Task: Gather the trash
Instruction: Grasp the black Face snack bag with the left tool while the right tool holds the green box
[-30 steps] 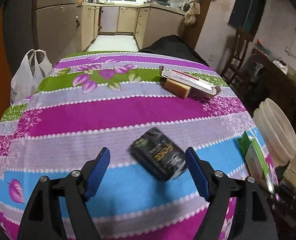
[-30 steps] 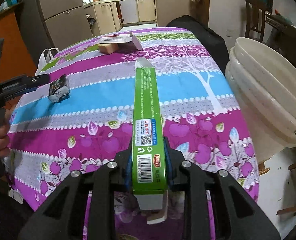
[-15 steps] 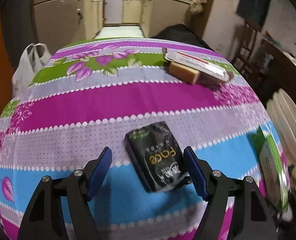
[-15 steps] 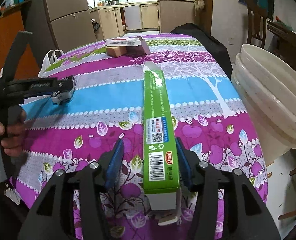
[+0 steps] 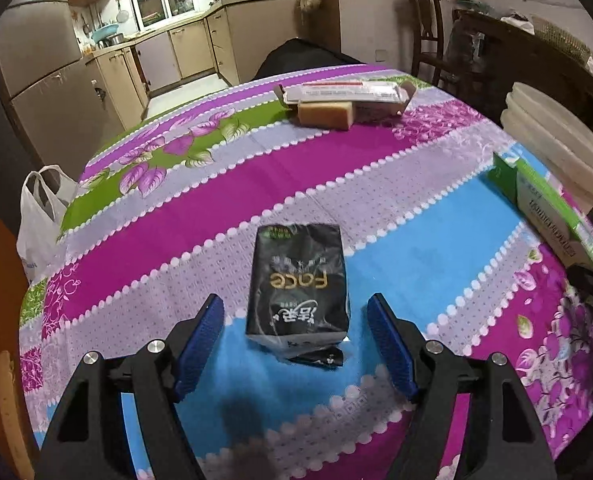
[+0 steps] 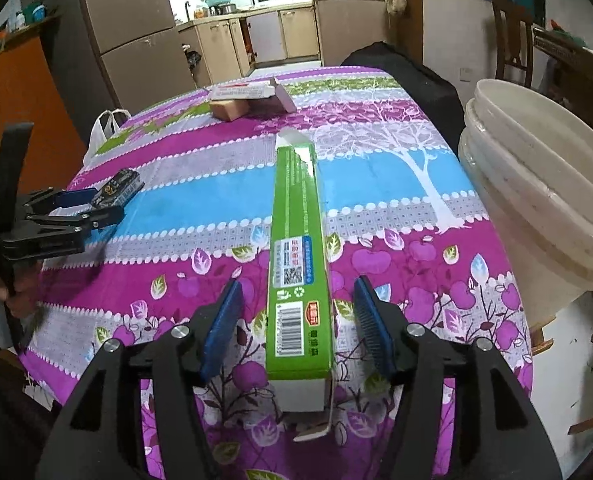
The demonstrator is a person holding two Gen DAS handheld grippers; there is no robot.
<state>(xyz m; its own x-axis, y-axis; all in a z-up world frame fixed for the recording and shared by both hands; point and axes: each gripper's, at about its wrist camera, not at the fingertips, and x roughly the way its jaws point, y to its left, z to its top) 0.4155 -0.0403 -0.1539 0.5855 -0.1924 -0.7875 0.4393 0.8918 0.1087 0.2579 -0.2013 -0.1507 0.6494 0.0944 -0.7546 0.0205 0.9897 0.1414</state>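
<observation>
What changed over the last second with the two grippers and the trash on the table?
The right gripper let go of the green box: its jaws have just been opening and now stand clear of it. The left gripper closed in around the black packet, jaws open, not touching. The far boxes and white buckets stayed put.

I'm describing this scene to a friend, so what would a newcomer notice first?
The loud striped floral tablecloth comes first. A black tissue pack lies on it between the open left hand-held gripper pads, and a long green carton lies between the open right hand-held gripper pads, beside stacked white buckets.
</observation>
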